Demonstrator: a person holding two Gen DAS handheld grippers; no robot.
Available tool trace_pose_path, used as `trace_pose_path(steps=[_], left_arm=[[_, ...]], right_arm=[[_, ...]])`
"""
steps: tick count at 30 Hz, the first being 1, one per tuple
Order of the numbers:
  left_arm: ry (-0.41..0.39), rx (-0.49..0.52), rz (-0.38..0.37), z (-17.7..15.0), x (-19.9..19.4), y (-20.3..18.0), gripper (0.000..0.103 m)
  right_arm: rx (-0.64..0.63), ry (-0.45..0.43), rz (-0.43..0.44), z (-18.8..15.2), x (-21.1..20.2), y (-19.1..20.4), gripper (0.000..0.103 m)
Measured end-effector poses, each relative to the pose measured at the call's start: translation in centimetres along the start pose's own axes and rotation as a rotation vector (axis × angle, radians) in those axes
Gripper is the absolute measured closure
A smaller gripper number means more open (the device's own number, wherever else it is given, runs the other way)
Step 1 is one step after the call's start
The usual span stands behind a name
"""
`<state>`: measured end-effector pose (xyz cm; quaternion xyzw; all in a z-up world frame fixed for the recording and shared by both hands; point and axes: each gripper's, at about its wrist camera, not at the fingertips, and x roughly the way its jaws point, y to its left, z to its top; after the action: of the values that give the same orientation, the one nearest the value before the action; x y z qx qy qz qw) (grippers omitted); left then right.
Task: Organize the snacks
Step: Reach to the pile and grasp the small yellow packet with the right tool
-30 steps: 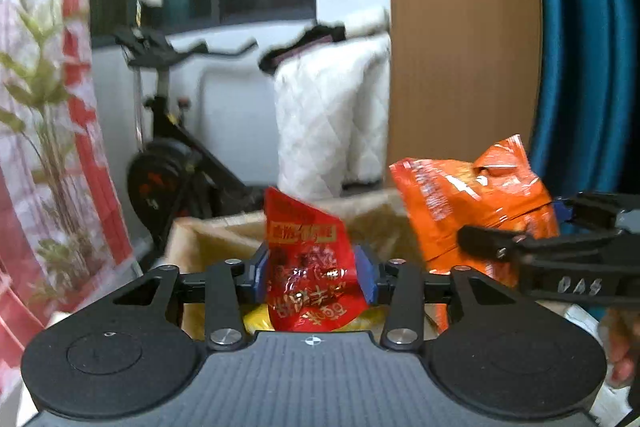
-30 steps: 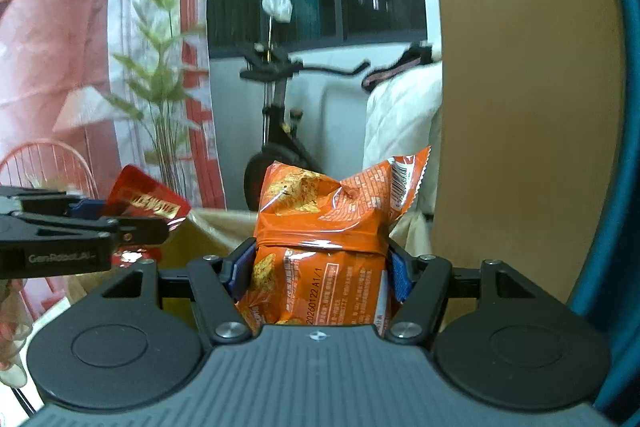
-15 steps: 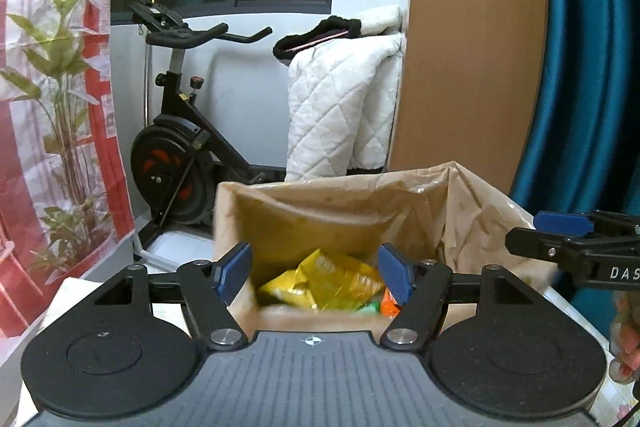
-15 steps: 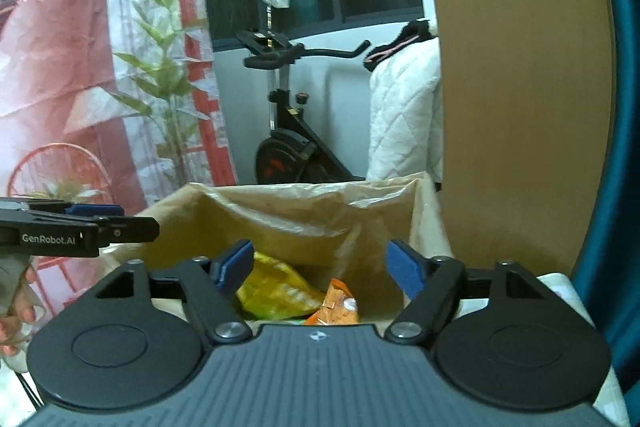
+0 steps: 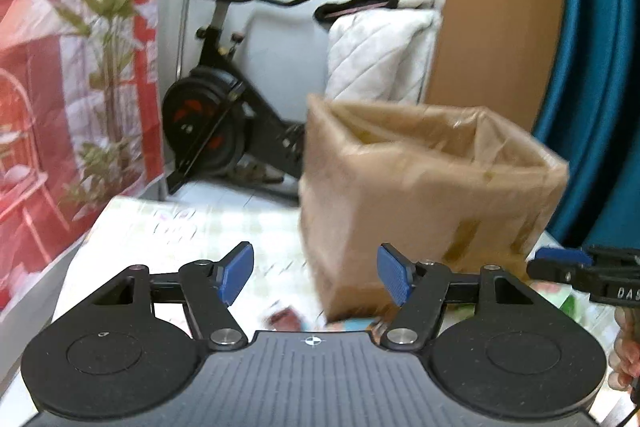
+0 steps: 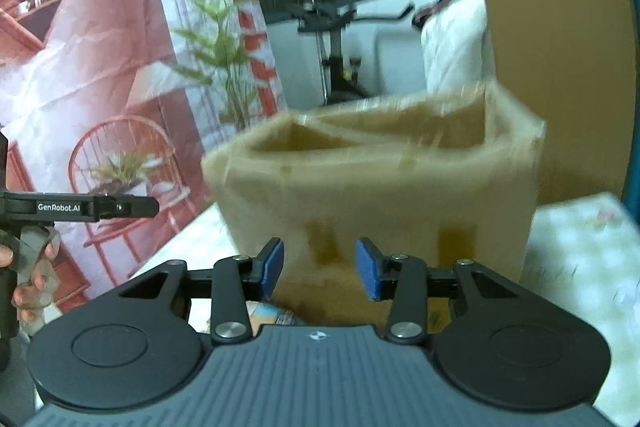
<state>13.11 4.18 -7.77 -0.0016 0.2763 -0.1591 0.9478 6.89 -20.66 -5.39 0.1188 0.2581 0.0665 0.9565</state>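
Note:
A brown box lined with a clear bag (image 5: pixel 424 187) stands on the table; it also shows in the right wrist view (image 6: pixel 380 183), blurred. Its inside is hidden from here. My left gripper (image 5: pixel 316 275) is open and empty, low in front of the box's left corner. My right gripper (image 6: pixel 320 269) is open and empty, close in front of the box wall. Small snack packets (image 5: pixel 286 319) lie on the table at the box's foot; one shows in the right wrist view (image 6: pixel 268 313). Each gripper shows from the side in the other's view: the right (image 5: pixel 576 269), the left (image 6: pixel 120 207).
The table has a pale patterned cloth (image 5: pixel 192 227). Behind it stand an exercise bike (image 5: pixel 216 123), a white quilt (image 5: pixel 376 55), a wooden panel (image 5: pixel 496 27) and a blue curtain (image 5: pixel 600 67). A red printed backdrop (image 6: pixel 100 67) hangs at the left.
A second ago each gripper held a snack packet over the box; both let go and the packets dropped in. Both grippers have since drawn back and down, below the box rim.

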Motion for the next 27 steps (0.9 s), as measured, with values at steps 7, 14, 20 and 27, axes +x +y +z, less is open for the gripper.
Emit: trace_pose_path(steps=[7,14,20,27], left_arm=[[0.045,-0.023,0.035,-3.0,0.7,2.4,0.036],[0.07,-0.038,0.051,-5.2,1.0,3.9,0.036],[0.089,-0.092,0.059,-6.8,1.6,5.0,0.038],[0.1,-0.107,0.061,-7.7,1.7,5.1,0.038]], right_arm=[[0.021,0.222,-0.005,-4.2,5.4,0.7,0.06],[0.068,0.392,-0.036,-6.6,10.4,0.6,0.057],[0.092,0.442,-0.111,-8.0,12.2,0.5,0.053],[0.018,0.425,-0.141,-7.9,13.5,1.4,0.049]])
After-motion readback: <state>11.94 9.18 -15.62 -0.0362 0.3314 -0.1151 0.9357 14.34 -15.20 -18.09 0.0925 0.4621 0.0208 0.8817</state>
